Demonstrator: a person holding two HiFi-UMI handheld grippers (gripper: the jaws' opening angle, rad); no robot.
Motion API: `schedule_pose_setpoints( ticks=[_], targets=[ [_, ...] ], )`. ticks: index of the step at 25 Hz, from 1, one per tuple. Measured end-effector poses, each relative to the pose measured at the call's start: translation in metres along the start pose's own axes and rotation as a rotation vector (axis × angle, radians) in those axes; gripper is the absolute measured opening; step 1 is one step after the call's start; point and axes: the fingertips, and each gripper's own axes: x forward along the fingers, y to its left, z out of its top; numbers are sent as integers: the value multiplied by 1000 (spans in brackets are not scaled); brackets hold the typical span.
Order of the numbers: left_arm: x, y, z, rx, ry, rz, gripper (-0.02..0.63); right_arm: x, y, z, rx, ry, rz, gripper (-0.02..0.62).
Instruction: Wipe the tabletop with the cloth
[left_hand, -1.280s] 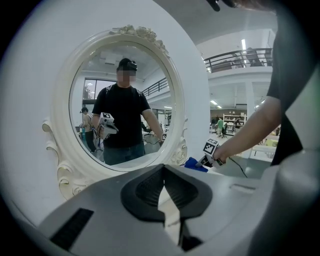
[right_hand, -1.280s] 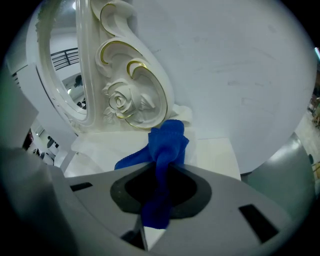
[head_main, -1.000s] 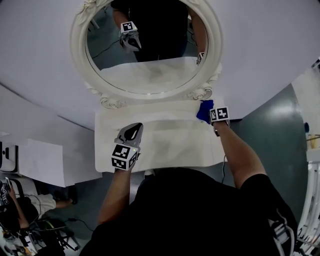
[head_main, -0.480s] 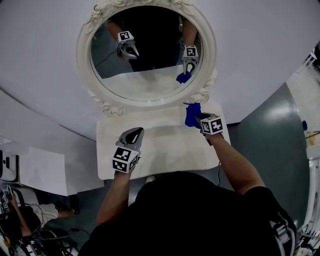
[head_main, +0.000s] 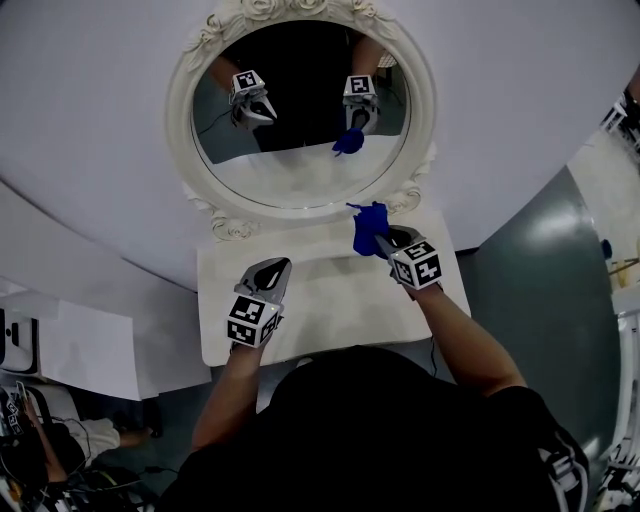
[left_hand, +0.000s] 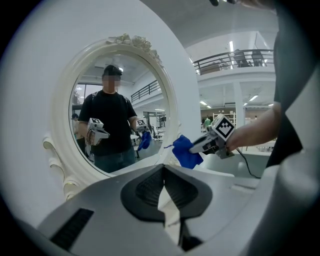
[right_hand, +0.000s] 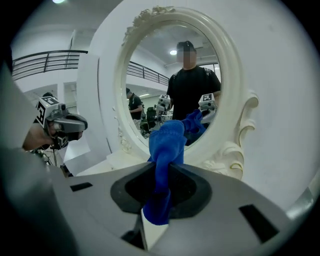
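Head view: my right tongs (head_main: 388, 240) are up at the back right of the white tabletop (head_main: 320, 310), just below the oval mirror (head_main: 300, 100). The blue cloth (head_main: 368, 228) is bunched out in front of them. My left tongs (head_main: 268, 277) hover over the middle-left of the top, well apart from the cloth.

Left gripper view: jaws pressed together, nothing between them. Across the way the cloth looks lifted clear of the surface, though from this angle I can't swear it isn't brushing it.

Right gripper view: jaws clamped on the cloth, with a thin fold pinched between them. Most of it flops out front toward the mirror.

How I'd do this bit: get the wad down flat on the top first and keep the pinch firm. Then drag long overlapping passes from the back edge toward me, staying off the mirror's curly base.
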Motion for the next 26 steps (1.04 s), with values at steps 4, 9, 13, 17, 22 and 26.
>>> schedule_pose_setpoints(
  ticks=[4, 9, 13, 17, 22, 26],
  targets=[
    [-4, 4, -1, 1, -4, -10, 11, -5, 19, 12, -34, -43, -12, 57],
    [-7, 6, -1, 2, -8, -20, 11, -11, 33, 15, -30, -66, -19, 57],
    [-2, 3, -1, -1, -6, -35, 11, -12, 34, 14, -15, -65, -17, 57],
    [0, 1, 0, 6, -7, -51, 11, -15, 35, 15, -13, -68, -26, 57],
    [-1, 2, 0, 6, -11, -56, 11, -19, 37, 14, -7, -69, -32, 57],
    [-1, 1, 2, 4, -12, -59, 11, -21, 38, 14, -7, -68, -35, 57]
  ],
)
